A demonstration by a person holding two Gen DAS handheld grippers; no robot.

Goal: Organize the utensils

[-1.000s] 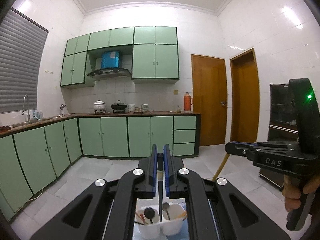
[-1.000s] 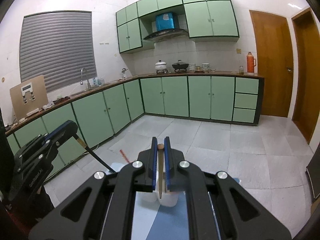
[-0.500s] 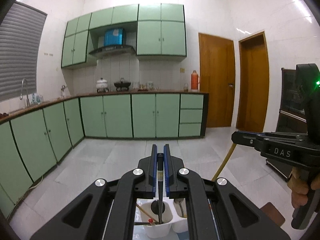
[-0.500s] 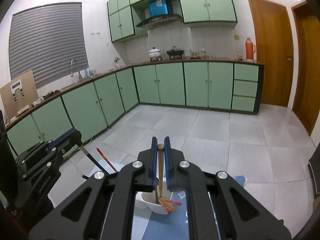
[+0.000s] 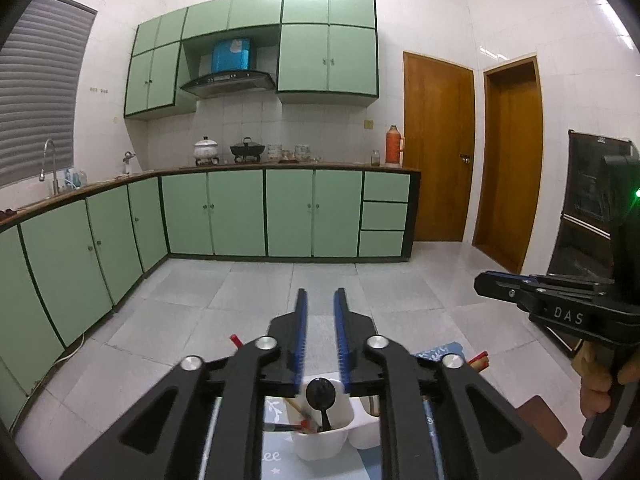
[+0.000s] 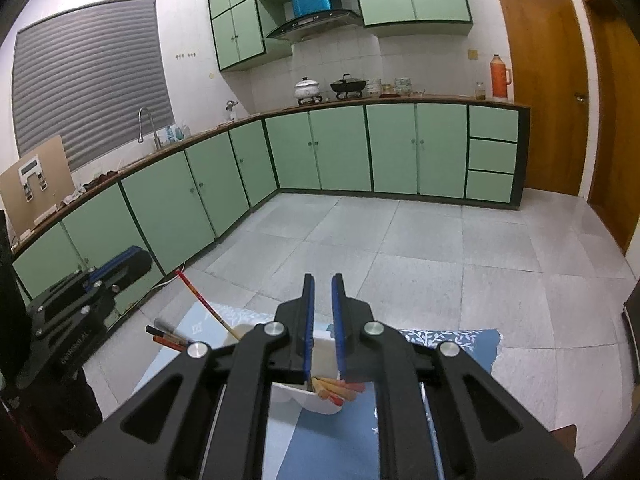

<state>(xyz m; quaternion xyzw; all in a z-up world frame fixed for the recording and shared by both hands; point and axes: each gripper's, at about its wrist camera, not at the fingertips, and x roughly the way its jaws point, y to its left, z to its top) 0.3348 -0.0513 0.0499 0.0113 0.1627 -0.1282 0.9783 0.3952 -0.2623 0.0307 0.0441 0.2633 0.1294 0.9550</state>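
Mint-green cabinets (image 5: 224,212) run along white tiled walls (image 5: 508,20); grey floor tiles (image 6: 420,248); shuttered window (image 6: 88,80) at ten o'clock, wooden doors (image 5: 438,152) at two o'clock.

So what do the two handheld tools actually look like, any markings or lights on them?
Both are matte black linkages with silver pivot bolts and blue ribbed pads on the fingers. The right tool, seen from the left wrist, carries white "DAS" lettering and a small green light on its upright body. The left tool, seen from the right wrist, has faint white lettering, too small to read.
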